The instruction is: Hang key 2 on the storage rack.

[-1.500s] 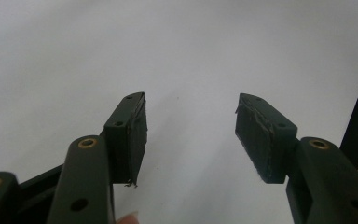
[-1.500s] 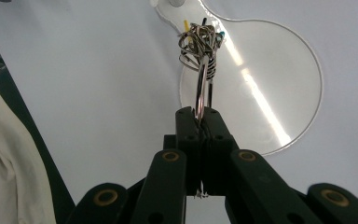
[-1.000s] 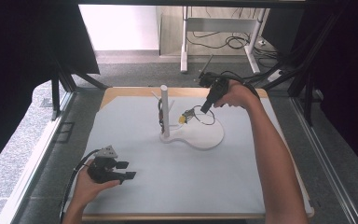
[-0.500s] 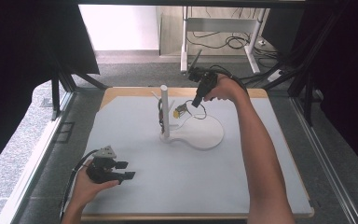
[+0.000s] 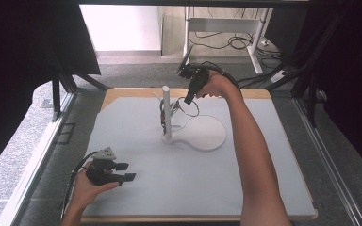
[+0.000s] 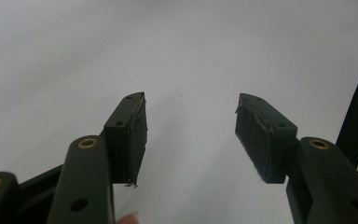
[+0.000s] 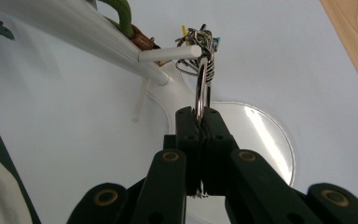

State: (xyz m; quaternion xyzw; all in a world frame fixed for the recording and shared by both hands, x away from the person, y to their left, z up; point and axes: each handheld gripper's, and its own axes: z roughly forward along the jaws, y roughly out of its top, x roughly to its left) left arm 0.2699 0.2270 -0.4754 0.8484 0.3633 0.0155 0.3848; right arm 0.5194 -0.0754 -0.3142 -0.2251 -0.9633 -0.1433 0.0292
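A pale grey mat [image 5: 169, 183] covers the wooden bench [image 5: 122, 92] in front of you, with dark curtains at both sides and a desk frame with loose cables on the floor beyond.

The one key ring [image 7: 201, 88] is in your right hand-held gripper [image 7: 199, 116], clenched on the ring's lower edge with the jaws pressed together. In the right gripper view the ring stands on edge, and its upper part is looped over the tip of a short white peg [image 7: 170, 53], where a cluster of small metal rings and coloured bits hangs with it. That peg sticks out sideways from one white post [image 5: 166, 110], which stands upright on a single white base [image 5: 207, 136] with a round, glossy plate. A second, thinner peg [image 7: 140, 100] points off the post lower down, and a green and a brown loop [image 7: 130, 28] hang on the post.

From above, your right hand [image 5: 217, 85] is at the far side of the bench, just beside the post's top.

Your left hand-held gripper [image 5: 122, 172] rests near the front left corner of the mat, well apart from the stand. Its two jaws are spread, nothing between them but bare mat.
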